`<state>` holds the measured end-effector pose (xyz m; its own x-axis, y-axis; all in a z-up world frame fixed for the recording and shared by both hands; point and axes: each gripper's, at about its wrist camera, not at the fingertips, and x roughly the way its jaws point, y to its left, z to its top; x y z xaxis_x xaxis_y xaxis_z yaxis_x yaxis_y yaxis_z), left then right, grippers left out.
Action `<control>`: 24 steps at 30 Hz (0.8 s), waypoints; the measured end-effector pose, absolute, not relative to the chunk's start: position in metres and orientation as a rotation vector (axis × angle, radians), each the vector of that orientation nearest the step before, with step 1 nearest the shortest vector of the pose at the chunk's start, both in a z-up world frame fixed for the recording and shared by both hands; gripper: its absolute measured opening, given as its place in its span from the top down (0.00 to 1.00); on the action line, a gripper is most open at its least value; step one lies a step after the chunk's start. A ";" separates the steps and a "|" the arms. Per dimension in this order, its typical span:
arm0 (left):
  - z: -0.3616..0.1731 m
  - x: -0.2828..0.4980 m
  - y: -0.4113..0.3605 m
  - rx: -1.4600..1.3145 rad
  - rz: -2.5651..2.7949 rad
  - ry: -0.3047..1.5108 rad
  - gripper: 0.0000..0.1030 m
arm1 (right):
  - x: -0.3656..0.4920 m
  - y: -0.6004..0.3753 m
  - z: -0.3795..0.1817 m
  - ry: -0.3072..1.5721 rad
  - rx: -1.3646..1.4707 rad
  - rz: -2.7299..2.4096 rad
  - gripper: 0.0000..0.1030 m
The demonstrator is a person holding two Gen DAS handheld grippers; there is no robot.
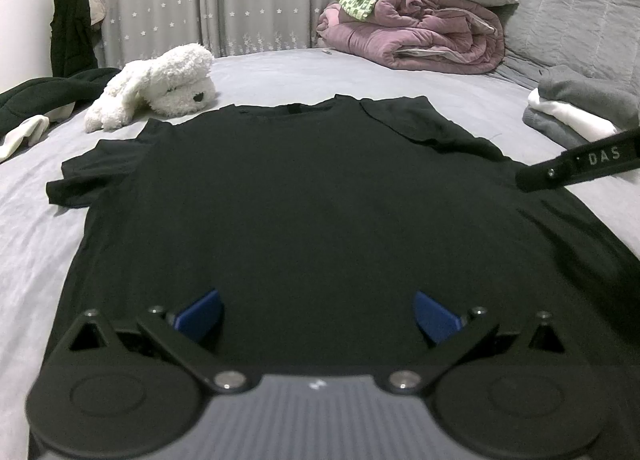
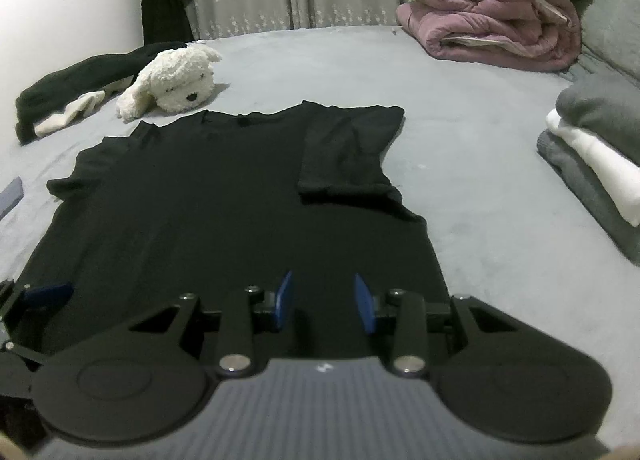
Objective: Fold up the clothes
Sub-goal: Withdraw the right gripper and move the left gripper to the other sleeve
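Right wrist view shows my right claw (image 2: 322, 306) narrowly parted, empty, over the black T-shirt's (image 2: 224, 195) near hem on the bed (image 2: 460, 147); only here the folded-in sleeve (image 2: 348, 155) reads clearly. My left claw (image 1: 318, 318) gapes wide.

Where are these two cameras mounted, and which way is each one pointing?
Left wrist view: sits on the left tongs, looking down over the black T-shirt; its blue pads stand wide apart, and the other tool's arm pokes in at right.
Right wrist view: sits on the right tongs, pads narrower but apart, with the left tongs at the left edge.
Both share the shirt, plush dog and pink quilt.
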<state>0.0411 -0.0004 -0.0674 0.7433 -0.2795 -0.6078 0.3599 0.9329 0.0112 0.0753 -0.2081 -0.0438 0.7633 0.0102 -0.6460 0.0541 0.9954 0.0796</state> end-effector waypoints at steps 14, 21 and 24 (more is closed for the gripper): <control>-0.067 0.041 0.000 0.131 -0.351 0.644 0.00 | 0.082 -0.206 -0.047 0.711 0.096 -0.052 0.62; -0.067 0.041 0.000 0.130 -0.351 0.644 0.00 | 0.083 -0.206 -0.048 0.715 0.095 -0.054 0.62; -0.067 0.041 0.000 0.130 -0.352 0.644 0.00 | 0.080 -0.208 -0.044 0.706 0.097 -0.053 0.62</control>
<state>0.0413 0.0004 -0.0672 0.7429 -0.2801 -0.6080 0.3598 0.9330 0.0098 0.0803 -0.2077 -0.0444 0.7601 -0.0157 -0.6497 0.0814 0.9941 0.0712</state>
